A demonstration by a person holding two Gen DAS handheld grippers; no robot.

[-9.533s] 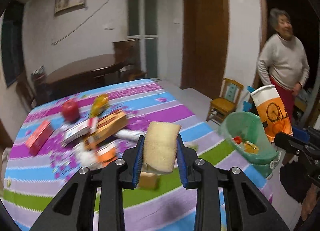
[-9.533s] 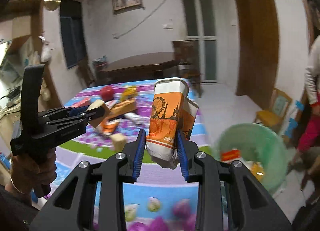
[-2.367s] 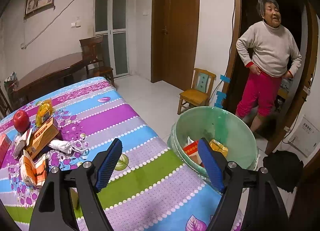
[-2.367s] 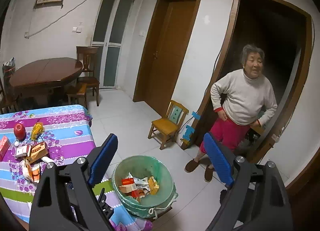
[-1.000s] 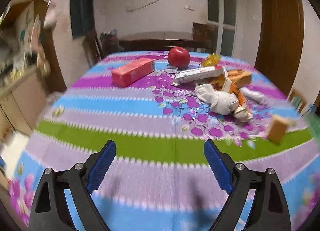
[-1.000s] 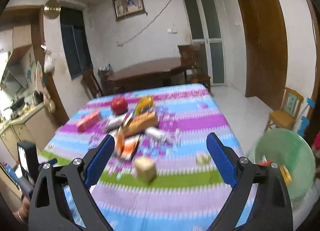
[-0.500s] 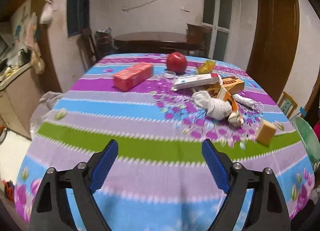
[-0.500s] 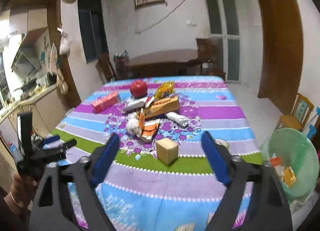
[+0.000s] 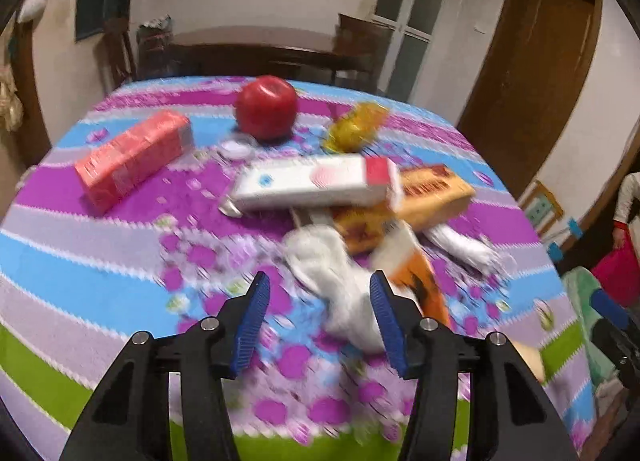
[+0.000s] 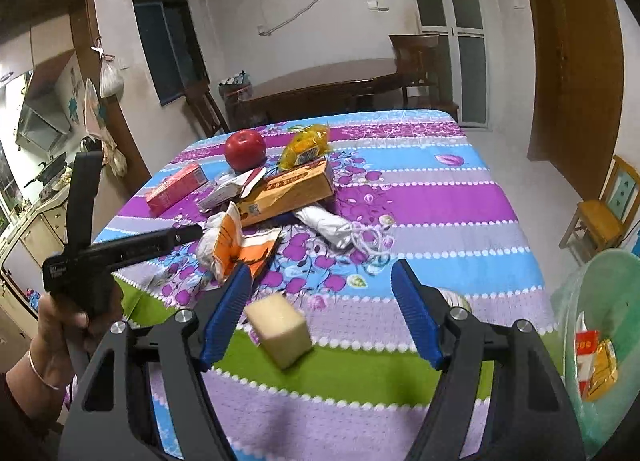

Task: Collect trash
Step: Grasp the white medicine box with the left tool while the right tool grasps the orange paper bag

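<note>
Left wrist view puts your left gripper (image 9: pixel 316 317) over the pile of rubbish on the striped tablecloth (image 9: pixel 100 261). Its jaws have just been closing and now stand about half apart; the crumpled white wad (image 9: pixel 340 281) lies between them, nearer the right pad, and blur hides whether that pad touches it. An orange wrapper (image 9: pixel 420 273) lies just beside the wad, the white carton (image 9: pixel 312 185) and the yellow box (image 9: pixel 432 193) behind them. Farther back you have the red carton (image 9: pixel 132 157), the apple (image 9: pixel 266 107) and a yellow packet (image 9: pixel 356 129).

From the right wrist view, your right gripper (image 10: pixel 320 313) hangs low over the near edge of the cloth, jaws wide and holding nothing. The beige block (image 10: pixel 280 329) sits on the green stripe between them, close to the left pad but apart from it. At the right edge, the green bin (image 10: pixel 580 293) holds some wrappers. Your left hand (image 10: pixel 56 333) shows at the left.
</note>
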